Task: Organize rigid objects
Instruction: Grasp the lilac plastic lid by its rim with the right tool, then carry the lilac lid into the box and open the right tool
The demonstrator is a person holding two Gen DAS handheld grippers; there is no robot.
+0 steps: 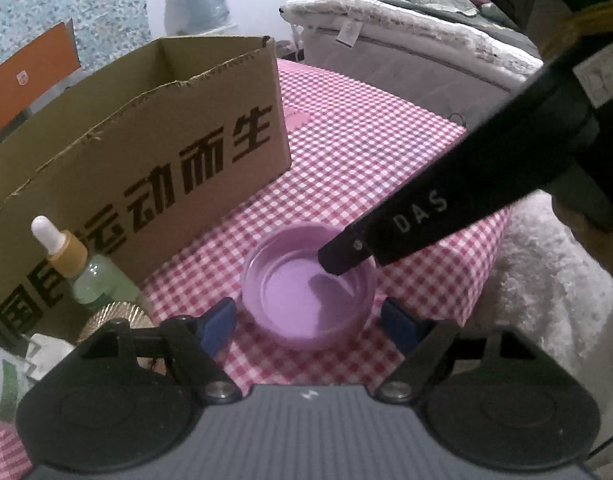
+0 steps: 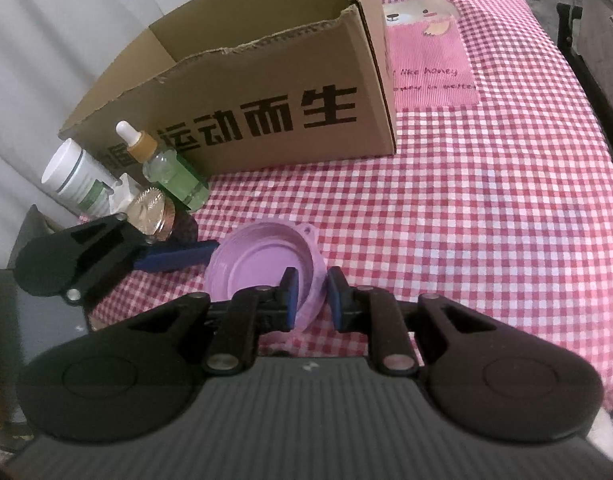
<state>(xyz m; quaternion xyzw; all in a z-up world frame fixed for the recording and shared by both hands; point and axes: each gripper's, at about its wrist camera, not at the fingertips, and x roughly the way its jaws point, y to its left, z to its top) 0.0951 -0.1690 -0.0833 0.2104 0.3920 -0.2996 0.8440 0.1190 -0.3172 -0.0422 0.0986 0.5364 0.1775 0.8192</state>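
bowl (image 2: 262, 264): smooth matt lilac plastic
box (image 2: 242, 96): rough brown cardboard, torn rim
tablecloth (image 2: 486, 200): woven gingham cloth
dropper bottle (image 2: 174, 178): glossy clear green

White bottle (image 1: 2, 376) cut by left edge, gold lid (image 1: 114, 314) half behind left claw (image 1: 308, 322)

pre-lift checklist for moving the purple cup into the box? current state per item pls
1. Right gripper pinches the purple cup wall, one finger inside, one outside: ok.
2. Grip firmness: cannot tell.
3. Left gripper open, its fingers either side of the cup, apart from it: ok.
4. Cardboard box top open, flaps out of the way: ok.
5. Free room inside the box: cannot tell, floor hidden.
6. Dropper bottle and gold-lidded jar stand apart from the cup, to its left: ok.
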